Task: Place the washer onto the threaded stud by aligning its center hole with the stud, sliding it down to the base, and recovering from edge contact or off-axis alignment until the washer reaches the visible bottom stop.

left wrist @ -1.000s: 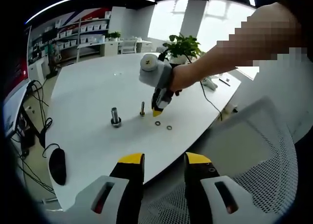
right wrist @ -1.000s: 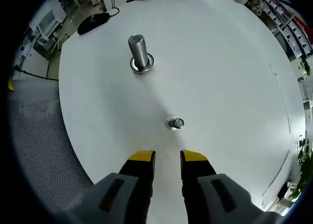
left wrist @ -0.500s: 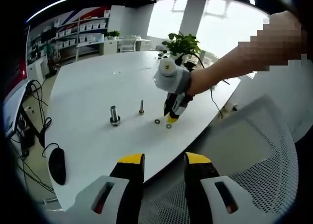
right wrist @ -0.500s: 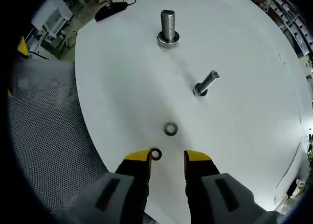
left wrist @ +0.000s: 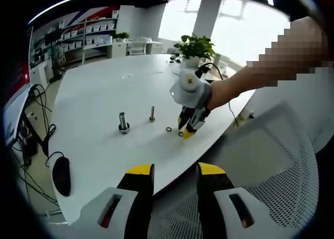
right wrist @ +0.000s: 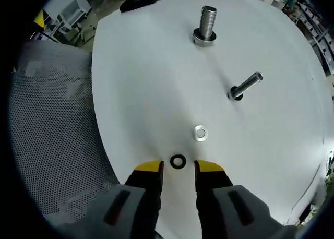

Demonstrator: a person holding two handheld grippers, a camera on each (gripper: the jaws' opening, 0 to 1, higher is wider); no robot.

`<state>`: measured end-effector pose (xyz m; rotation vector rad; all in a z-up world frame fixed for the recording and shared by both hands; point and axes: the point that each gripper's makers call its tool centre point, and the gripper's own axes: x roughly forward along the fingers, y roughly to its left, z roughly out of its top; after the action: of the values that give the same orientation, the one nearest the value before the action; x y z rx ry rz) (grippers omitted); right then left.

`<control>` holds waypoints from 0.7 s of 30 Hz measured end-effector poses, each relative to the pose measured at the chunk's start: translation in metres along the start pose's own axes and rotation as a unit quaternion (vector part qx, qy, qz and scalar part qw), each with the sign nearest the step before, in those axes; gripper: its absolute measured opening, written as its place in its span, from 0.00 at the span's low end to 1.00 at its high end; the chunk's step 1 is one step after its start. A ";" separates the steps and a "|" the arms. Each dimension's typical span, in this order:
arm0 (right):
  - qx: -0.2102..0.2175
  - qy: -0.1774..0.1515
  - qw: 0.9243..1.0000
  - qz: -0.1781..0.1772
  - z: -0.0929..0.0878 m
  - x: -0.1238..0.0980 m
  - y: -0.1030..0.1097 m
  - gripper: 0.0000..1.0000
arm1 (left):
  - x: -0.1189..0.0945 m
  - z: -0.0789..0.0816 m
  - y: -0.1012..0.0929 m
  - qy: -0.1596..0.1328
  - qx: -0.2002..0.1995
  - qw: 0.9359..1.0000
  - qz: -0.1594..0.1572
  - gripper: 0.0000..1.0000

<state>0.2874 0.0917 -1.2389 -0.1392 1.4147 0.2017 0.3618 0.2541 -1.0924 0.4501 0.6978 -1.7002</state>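
Observation:
Two upright threaded studs stand on the white table (left wrist: 99, 93): a thick one (left wrist: 123, 122) (right wrist: 205, 24) and a thin one (left wrist: 152, 114) (right wrist: 246, 85). A dark washer (right wrist: 178, 161) lies flat between the yellow fingertips of my right gripper (right wrist: 178, 167), whose jaws stand open just over it. A lighter washer (right wrist: 200, 133) (left wrist: 169, 129) lies beyond, toward the thin stud. In the left gripper view the right gripper (left wrist: 188, 130), held by a person's hand, points down at the table. My left gripper (left wrist: 174, 171) hangs open off the table's near edge, empty.
A black mouse (left wrist: 61, 177) and cables lie at the left end of the table. A potted plant (left wrist: 194, 48) stands at the far side. A white mesh chair (left wrist: 261, 171) sits close under the left gripper, also seen as chair mesh (right wrist: 47, 145) beside the table edge.
The right gripper has moved toward the table's near edge, bringing the dark washer between its fingertips. The left gripper has stayed put.

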 end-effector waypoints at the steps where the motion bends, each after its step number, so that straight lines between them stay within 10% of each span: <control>1: -0.016 0.006 1.000 -0.004 -0.001 0.000 0.000 0.27 | -0.001 0.001 -0.001 0.000 0.001 1.000 0.000 0.30; 3: -0.073 0.020 0.997 -0.017 -0.003 0.001 -0.002 0.27 | -0.001 0.002 -0.001 -0.001 0.001 1.000 -0.001 0.30; 21: -0.068 0.064 0.994 -0.063 -0.001 0.004 -0.012 0.05 | -0.001 0.002 -0.005 0.000 0.003 1.000 -0.011 0.30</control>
<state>0.2897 0.0804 -1.2429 -0.3578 1.5140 0.1870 0.3569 0.2538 -1.0893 0.4479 0.6998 -1.7244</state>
